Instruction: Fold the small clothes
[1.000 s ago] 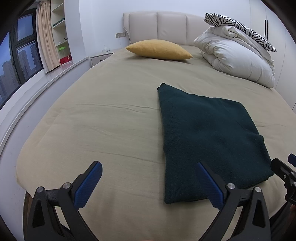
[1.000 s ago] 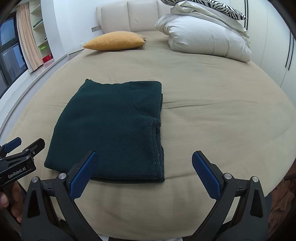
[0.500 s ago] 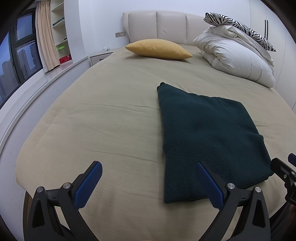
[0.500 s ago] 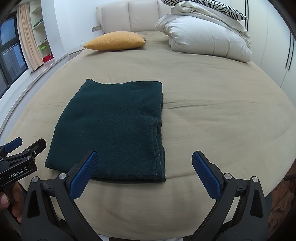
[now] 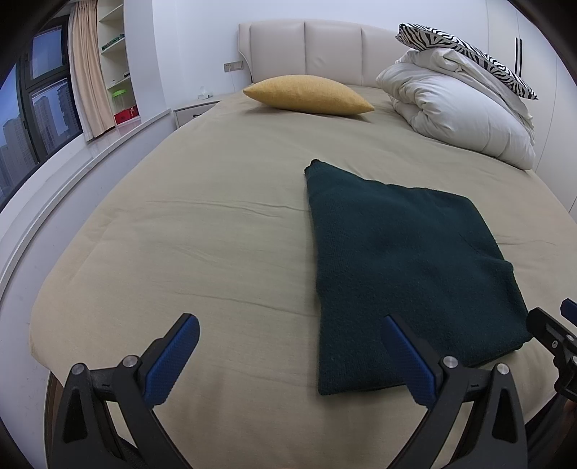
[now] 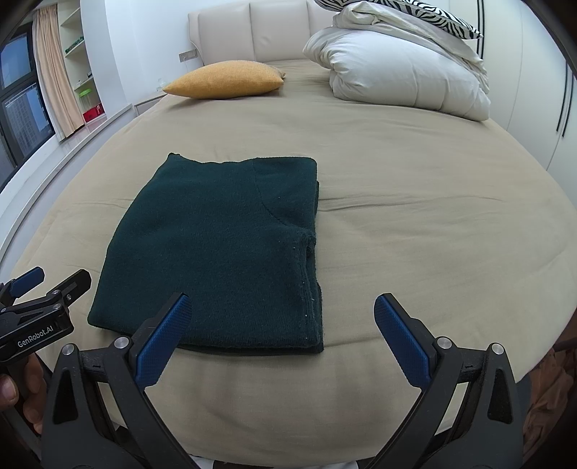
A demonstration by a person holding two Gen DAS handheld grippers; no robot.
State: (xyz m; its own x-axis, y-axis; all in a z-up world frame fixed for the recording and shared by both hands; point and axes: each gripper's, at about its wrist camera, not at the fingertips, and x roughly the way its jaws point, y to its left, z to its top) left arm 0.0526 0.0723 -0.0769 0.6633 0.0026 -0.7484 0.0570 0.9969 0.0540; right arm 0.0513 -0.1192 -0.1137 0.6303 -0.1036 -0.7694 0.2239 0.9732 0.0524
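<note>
Dark green knit garment (image 6: 220, 249), folded into a flat rectangle with layered edges at its right side, lies on the beige bed (image 6: 414, 223) near the foot. Left tongs (image 5: 288, 355) and right tongs (image 6: 281, 332) both gape wide, blue ribbed pads empty, held above the bed's near edge.

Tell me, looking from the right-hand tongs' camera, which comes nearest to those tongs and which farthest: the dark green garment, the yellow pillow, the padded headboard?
1. Dark green garment: folded on the bed just ahead of the right tongs, slightly left.
2. Yellow pillow: far up the bed, left of centre.
3. Headboard: at the very back, behind the pillow.
</note>
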